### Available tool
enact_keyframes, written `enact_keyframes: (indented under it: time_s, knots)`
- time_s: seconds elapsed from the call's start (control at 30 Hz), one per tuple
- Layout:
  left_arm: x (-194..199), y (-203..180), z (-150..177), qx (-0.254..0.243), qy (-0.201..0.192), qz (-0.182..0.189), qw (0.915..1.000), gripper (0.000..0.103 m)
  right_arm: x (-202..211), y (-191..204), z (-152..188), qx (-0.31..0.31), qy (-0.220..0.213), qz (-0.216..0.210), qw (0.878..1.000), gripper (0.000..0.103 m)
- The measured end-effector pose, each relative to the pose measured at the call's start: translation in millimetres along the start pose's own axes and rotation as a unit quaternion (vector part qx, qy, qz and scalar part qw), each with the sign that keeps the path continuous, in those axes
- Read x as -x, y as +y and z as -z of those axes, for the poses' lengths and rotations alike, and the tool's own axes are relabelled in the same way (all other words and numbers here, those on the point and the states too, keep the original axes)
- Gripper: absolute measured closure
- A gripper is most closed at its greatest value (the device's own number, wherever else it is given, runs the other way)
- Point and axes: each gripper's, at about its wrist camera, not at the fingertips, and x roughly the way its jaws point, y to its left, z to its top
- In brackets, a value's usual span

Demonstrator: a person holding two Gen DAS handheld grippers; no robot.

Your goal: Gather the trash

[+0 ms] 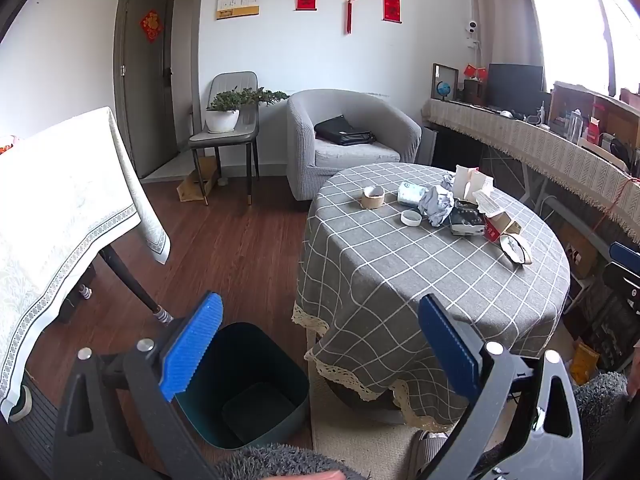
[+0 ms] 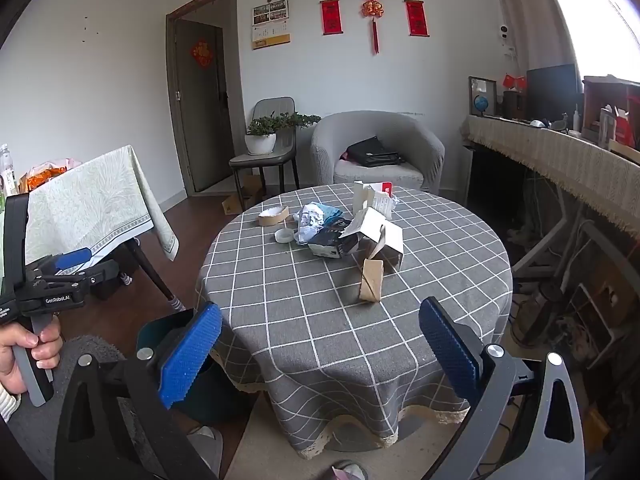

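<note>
Nothing collected yet, by the look of it. Left hand-held gripper [image 1: 320, 354] and right hand-held gripper [image 2: 320, 354] both have fingers apart, holding nothing. Trash pile [image 2: 340, 226] sits on the tabletop [image 2: 320, 312]: crumpled paper [image 1: 436, 204], tape rolls, torn boxes. Bin [image 1: 256, 400] on the floor beside the table looks empty. Every piece is left to do.

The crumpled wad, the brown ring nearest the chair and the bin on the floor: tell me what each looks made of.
Crumpled wad: paper, matte white-grey, with sharp creases and folds. Brown ring: cardboard, likely a spent tape core, dull kraft brown with a thin wall. Bin: probably plastic, dark green with smooth moulded walls and a slight sheen; coated metal can't be ruled out.
</note>
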Motion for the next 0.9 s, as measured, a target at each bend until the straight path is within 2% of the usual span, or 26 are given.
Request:
enact_keyframes:
  time_s: [0.9]
  knots:
    - [-0.3,-0.5,0.1,-0.003,0.002,-0.002,1.0000,0.003,-0.5,-0.8,-1.5,0.001,0.001,0.000,1.000,0.003]
